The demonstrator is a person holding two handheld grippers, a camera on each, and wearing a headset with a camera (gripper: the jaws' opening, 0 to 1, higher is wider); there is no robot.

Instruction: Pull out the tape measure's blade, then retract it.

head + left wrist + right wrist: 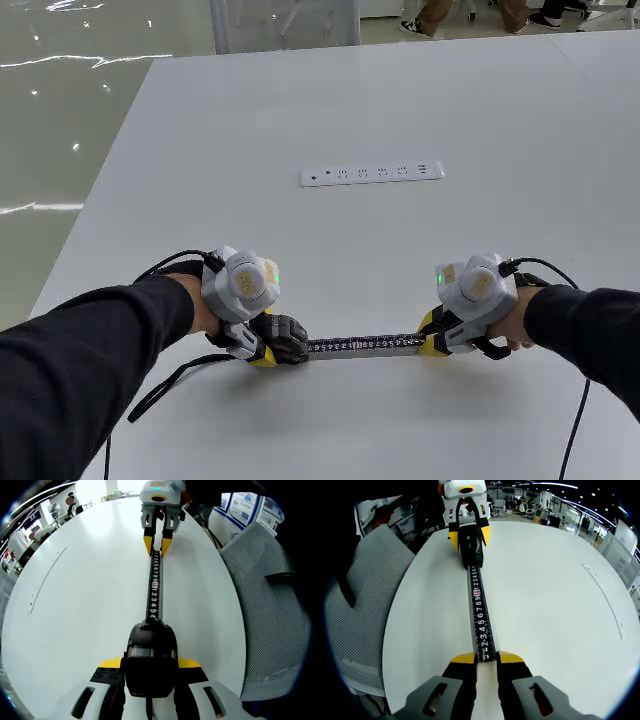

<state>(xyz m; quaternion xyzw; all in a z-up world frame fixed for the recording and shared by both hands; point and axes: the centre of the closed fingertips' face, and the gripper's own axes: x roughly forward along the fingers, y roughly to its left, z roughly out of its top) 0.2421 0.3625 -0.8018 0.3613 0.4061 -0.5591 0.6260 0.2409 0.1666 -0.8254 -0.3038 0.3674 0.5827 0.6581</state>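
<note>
Your L gripper [268, 350] is clamped on the tape measure case [286, 337]: jaws are spread about as wide as the black body and press on both its sides, w/ the yellow tips flanking it in the left gripper view. Your R gripper [432, 341] has its jaws nearly together, pinching the tip end of the blade [365, 346]. The blade is out, running straight btwn the two grippers, flat on or just over the white table [300, 120], can't tell which; its printed numbers face up. The case sits at the near edge of the table, left of centre in the head view. A white power strip [372, 173] lies further back on the table, well apart from both grippers. A grey mesh chair [270, 605] is beside the table.
</note>
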